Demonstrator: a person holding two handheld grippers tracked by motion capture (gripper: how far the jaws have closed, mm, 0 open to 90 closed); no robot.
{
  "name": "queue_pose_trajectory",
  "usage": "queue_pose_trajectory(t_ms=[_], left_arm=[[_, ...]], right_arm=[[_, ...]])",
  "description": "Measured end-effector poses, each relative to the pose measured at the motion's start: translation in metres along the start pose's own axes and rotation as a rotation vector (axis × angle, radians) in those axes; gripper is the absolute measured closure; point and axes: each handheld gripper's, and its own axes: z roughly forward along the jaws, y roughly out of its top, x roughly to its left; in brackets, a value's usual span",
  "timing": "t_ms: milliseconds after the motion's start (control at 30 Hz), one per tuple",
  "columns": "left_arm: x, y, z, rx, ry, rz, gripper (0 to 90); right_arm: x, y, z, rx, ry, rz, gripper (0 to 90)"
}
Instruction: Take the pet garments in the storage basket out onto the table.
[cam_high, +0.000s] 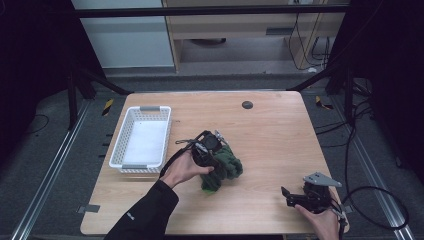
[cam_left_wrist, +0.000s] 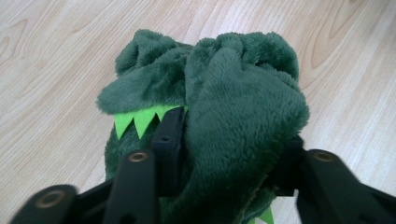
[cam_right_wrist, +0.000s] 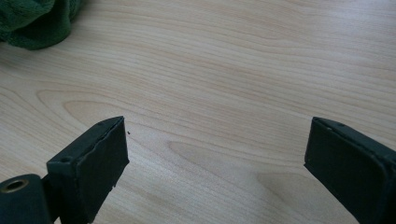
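Note:
A dark green plush toy (cam_high: 229, 169) with light green felt teeth lies near the middle of the wooden table (cam_high: 275, 140). My left gripper (cam_high: 215, 157), held by a hand in a black sleeve, is shut on it. In the left gripper view the plush toy (cam_left_wrist: 233, 93) bulges up between the two black jaws of my left gripper (cam_left_wrist: 229, 151), which press into its fabric from both sides. My right gripper (cam_high: 287, 197) rests low at the table's front right corner, open. In the right gripper view my right gripper (cam_right_wrist: 217, 137) has bare wood between its jaws, and a corner of the plush toy (cam_right_wrist: 32, 23) lies far off.
A white plastic basket (cam_high: 116, 150) stands at the table's left side, with nothing visible in it. A small black round cap (cam_high: 247, 105) sits in the tabletop near the far edge. Cables trail off the right gripper toward the floor at the right.

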Motion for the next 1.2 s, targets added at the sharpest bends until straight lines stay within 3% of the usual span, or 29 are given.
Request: queue_pose_trajectory(t_ms=[167, 467, 867, 1067, 1200], left_arm=[[0.001, -0.003, 0.001, -0.018, 0.007, -0.001, 41.8], [-0.001, -0.01, -0.002, -0.054, 0.005, -0.007, 31.3], [-0.003, -0.017, -0.025, -0.158, 0.002, -0.024, 28.5], [-0.006, -0.022, -0.04, -0.202, 0.028, -0.018, 26.4], [-0.007, -0.028, -0.05, -0.257, 0.052, -0.029, 24.8]], right_arm=[[0.0, 0.0, 0.0, 0.001, -0.001, 0.0, 5.9], [-0.001, 0.0, 0.001, 0.0, -0.005, -0.009, 5.9], [-0.001, 0.0, 0.001, 0.0, -0.008, -0.009, 5.7], [-0.001, 0.0, 0.001, 0.001, -0.009, -0.006, 5.7], [-0.001, 0.0, 0.0, 0.0, -0.009, -0.004, 5.7]])
